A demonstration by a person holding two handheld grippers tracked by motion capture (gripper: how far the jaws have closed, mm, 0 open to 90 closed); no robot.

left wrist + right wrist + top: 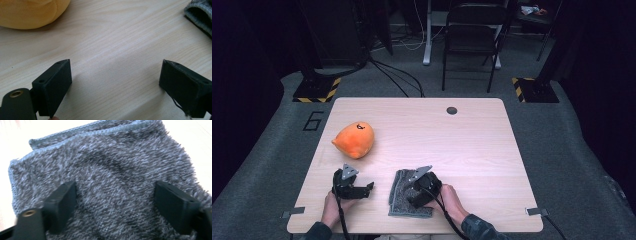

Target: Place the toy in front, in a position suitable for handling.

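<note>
Cloth position: the cloth [404, 197] lies flat on the table [472, 150], low in the high view, just left of centre, close to the near edge.
Cloth long axis: runs from the lower edge of the frame up toward the far side, leaning slightly right at the top; its short sides face the near and far table edges.
Cloth appearance: grey, shaggy pile, folded into a rough rectangle; in the right gripper view [107, 170] a stitched, lighter blue-grey hem runs along the upper left edge, with a second layer's edge showing just behind it.
Right gripper: the right gripper [414, 197] sits over the cloth's right half in the high view, pointing down into it. Jaws spread apart, one at each lower corner of its own view, with pile between them; whether the tips press into the fabric cannot be told. No fold is pinched.
Left gripper: the left gripper [115, 85] rests low left in the high view, jaws spread wide over bare wood, nothing between them.
Plush: an orange plush [354, 140] sits upper left of the cloth, well apart from it.
</note>
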